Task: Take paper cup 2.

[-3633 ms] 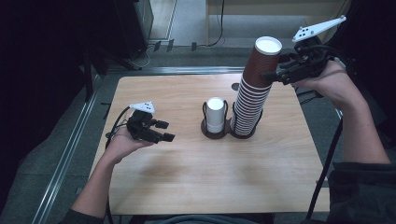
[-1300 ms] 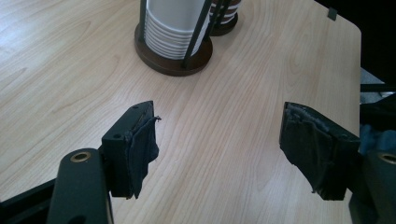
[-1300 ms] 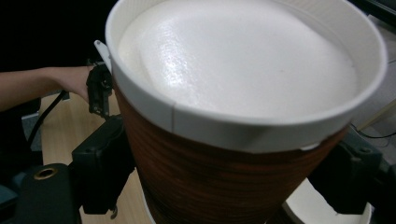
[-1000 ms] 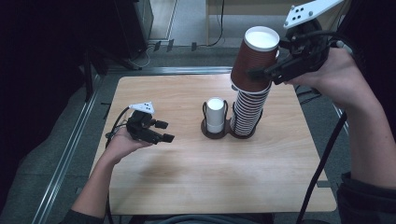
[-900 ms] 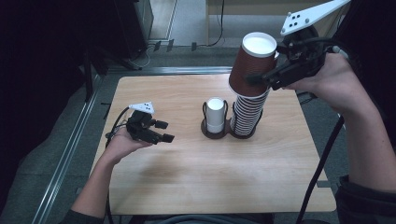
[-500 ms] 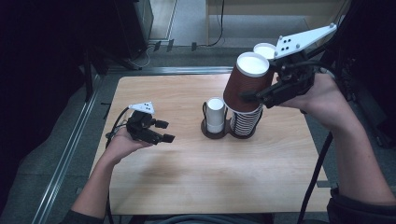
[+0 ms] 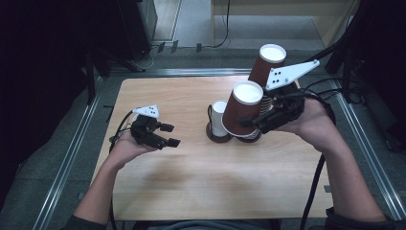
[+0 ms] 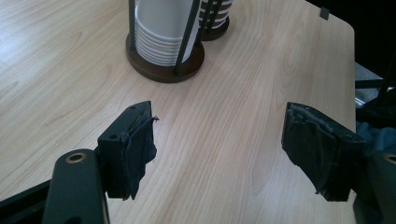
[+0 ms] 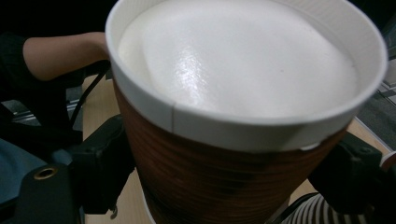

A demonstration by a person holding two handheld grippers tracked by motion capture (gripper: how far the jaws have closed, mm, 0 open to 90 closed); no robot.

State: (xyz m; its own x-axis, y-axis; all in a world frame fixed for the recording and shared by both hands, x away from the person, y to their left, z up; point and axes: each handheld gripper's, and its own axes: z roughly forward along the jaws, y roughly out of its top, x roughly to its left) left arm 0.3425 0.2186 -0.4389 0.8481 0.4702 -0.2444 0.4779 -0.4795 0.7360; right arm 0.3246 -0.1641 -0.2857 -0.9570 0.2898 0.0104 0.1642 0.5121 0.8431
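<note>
Right of centre in the high view, right gripper (image 7: 261, 120) clamped on a brown paper cup (image 7: 241, 109), one jaw on each side of its wall, cup tilted and lifted clear of the tall cup stack (image 7: 265, 67) behind it. Lower left, left gripper (image 7: 167, 135) held above the wooden surface (image 7: 201, 182), jaws wide apart, gripping nothing, near the white cups' holder (image 8: 164, 70).

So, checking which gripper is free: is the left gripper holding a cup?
No, the left gripper has open jaws with bare table between them.
</note>
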